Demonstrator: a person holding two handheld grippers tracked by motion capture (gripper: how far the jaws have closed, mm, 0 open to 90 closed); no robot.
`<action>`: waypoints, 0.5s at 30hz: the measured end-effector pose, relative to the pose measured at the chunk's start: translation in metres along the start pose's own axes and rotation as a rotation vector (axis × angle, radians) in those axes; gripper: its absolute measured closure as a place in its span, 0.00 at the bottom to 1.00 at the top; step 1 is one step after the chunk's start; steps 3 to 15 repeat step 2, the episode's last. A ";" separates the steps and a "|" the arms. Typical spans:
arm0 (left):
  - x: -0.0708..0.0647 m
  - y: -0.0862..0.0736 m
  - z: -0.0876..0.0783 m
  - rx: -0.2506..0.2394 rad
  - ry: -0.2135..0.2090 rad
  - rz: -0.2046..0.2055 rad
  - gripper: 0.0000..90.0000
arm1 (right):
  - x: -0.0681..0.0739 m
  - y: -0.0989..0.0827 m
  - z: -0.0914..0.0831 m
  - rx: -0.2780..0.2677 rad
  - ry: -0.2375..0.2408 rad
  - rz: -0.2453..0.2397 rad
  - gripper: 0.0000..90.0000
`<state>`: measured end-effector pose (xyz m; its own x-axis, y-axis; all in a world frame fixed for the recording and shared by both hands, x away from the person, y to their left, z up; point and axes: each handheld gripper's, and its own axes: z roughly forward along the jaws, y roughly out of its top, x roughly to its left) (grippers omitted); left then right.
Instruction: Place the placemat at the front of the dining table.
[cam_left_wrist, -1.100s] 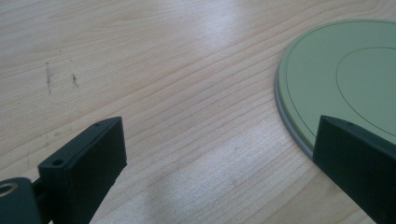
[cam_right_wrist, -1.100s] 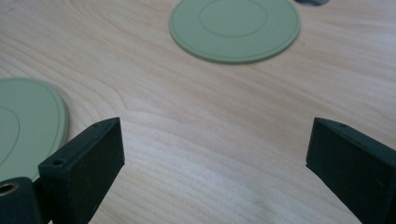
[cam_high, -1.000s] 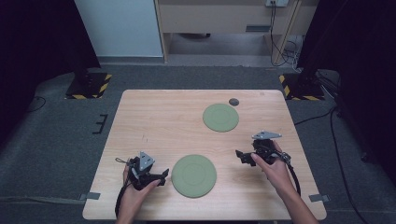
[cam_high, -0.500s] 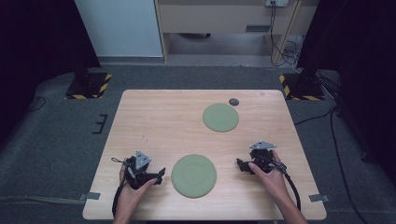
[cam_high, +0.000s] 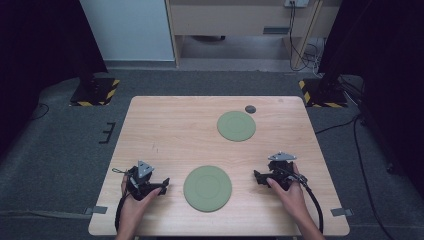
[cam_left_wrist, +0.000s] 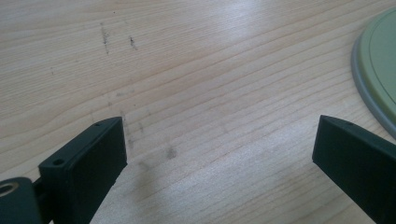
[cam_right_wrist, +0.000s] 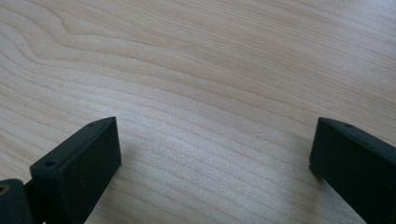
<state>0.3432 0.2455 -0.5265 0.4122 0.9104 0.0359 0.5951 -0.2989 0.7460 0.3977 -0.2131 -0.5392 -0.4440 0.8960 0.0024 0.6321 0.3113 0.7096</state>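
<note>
Green and round, the near plate (cam_high: 207, 188) lies flat on the table (cam_high: 175, 130) close to its front edge, between the two claws. The left claw (cam_high: 162, 184) sits low over the wood just to the plate's left, held in the person's left hand (cam_high: 134, 202), with its jaws pointing toward the plate. In the left gripper view its jaws stand wide apart with nothing between them but bare wood with a few dark scuffs, and the plate's grey rim (cam_left_wrist: 373, 79) curves in at the right edge, beyond the right jaw and clear of it. The right claw (cam_high: 258, 177) sits on the other side of the plate, near it but not touching, held in the right hand (cam_high: 289, 192), its jaws turned toward the plate too. In the right gripper view those jaws are likewise spread wide over plain wood grain, gripping nothing. A second green plate (cam_high: 236, 125) lies farther back on the table, well apart from both claws, and a small dark disc (cam_high: 250, 109) rests just behind it near the far edge. Grey carpet (cam_high: 60, 145) surrounds the table.
</note>
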 end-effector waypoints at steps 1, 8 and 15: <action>0.001 0.000 0.000 0.001 0.000 -0.001 0.02 | 0.000 0.000 0.000 0.001 -0.001 0.002 0.02; 0.001 -0.001 0.000 0.002 0.001 -0.002 0.02 | 0.000 0.000 0.000 0.001 -0.001 0.002 0.02; 0.001 -0.001 0.000 0.002 0.001 -0.002 0.02 | 0.000 0.000 0.000 0.001 -0.001 0.002 0.02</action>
